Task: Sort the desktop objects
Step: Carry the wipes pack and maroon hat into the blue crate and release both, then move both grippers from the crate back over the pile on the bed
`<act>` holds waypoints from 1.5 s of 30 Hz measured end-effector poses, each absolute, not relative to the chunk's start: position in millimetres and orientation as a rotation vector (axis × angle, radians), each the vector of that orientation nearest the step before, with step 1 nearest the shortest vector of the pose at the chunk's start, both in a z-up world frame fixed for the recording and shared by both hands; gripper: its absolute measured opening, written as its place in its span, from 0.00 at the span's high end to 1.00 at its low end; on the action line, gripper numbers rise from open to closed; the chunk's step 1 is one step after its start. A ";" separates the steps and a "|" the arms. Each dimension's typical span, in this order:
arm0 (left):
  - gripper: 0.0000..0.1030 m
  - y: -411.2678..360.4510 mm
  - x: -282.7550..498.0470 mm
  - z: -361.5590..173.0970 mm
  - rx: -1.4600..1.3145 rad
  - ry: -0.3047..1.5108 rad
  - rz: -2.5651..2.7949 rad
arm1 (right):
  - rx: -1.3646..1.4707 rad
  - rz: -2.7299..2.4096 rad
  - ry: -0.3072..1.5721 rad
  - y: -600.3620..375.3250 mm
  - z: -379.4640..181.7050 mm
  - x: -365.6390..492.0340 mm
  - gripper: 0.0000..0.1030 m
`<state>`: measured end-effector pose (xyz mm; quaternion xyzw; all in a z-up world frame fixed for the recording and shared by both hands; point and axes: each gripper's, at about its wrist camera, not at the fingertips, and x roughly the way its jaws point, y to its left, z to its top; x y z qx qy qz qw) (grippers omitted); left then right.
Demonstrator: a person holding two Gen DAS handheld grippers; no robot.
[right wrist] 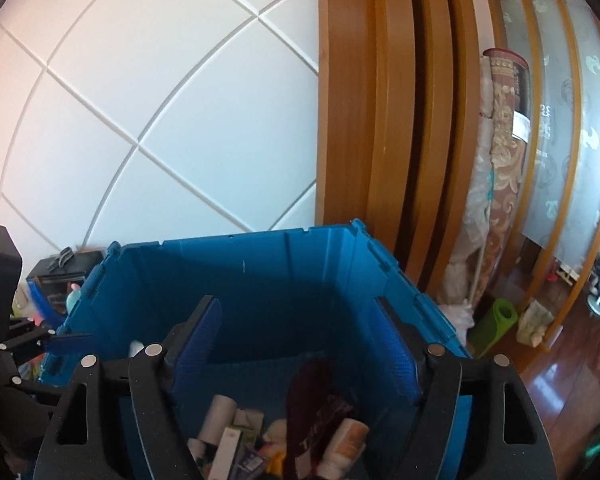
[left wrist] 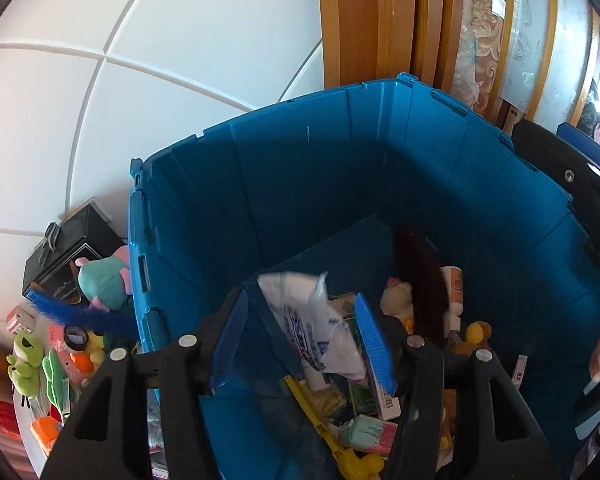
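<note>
Left wrist view: the left gripper hangs over the blue crate, jaws parted; a white plastic bag sits between the pads, seemingly loose, above the pile inside. This looks like the drop-off step.

Right wrist view: the right gripper stands wide open and empty over the crate. Next, both should go back for the toys outside the crate.
</note>
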<state>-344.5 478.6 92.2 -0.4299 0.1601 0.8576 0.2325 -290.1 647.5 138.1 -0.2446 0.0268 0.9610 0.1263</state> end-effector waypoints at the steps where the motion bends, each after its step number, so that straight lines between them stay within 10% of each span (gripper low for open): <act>1: 0.46 478.4 -344.5 91.7 -1.188 0.441 2.351 | -0.727 2.797 0.079 647.5 136.3 -291.9 0.18; 6: 0.46 479.7 -342.4 90.0 -1.188 0.451 2.329 | -0.812 2.763 0.096 649.9 126.7 -299.4 0.01; 20: 0.46 437.4 -310.8 122.9 -1.074 0.350 2.360 | -0.966 2.714 0.104 651.7 108.9 -306.5 0.00; 45: 0.30 74.7 -198.0 142.6 -0.686 -0.025 2.933 | -0.704 3.172 0.174 420.4 190.4 -182.6 0.00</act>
